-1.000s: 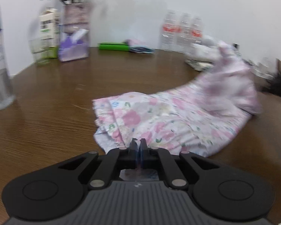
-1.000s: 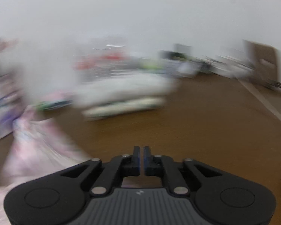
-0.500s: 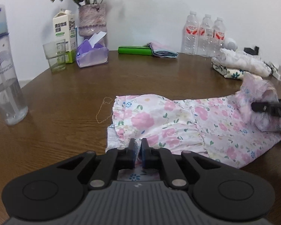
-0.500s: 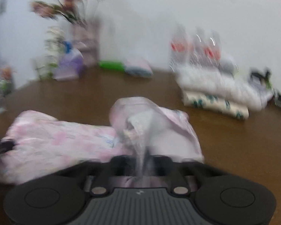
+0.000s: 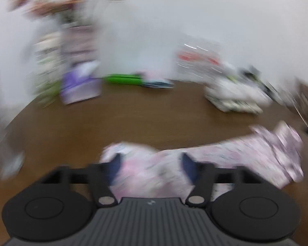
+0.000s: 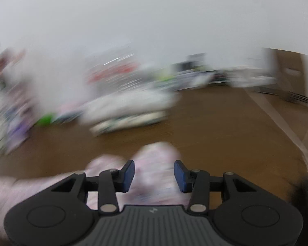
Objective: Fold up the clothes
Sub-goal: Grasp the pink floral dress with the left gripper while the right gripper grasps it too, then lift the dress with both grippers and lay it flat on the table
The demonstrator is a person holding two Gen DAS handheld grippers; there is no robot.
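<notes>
Pink floral garment (image 5: pixel 225 153) crumpled on wooden table (image 5: pixel 154 119).

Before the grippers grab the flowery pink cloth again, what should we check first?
1. Left gripper let go: ok, jaws opening, pads off the pink floral garment.
2. Right gripper let go: ok, jaws opening, cloth lies between them unpinched.
3. Garment resting on the brown wooden table: ok.
4. Fold neat and edges lined up: cannot tell, too blurred.
5. Pile of folded white clothes clear of the garment: ok.
</notes>
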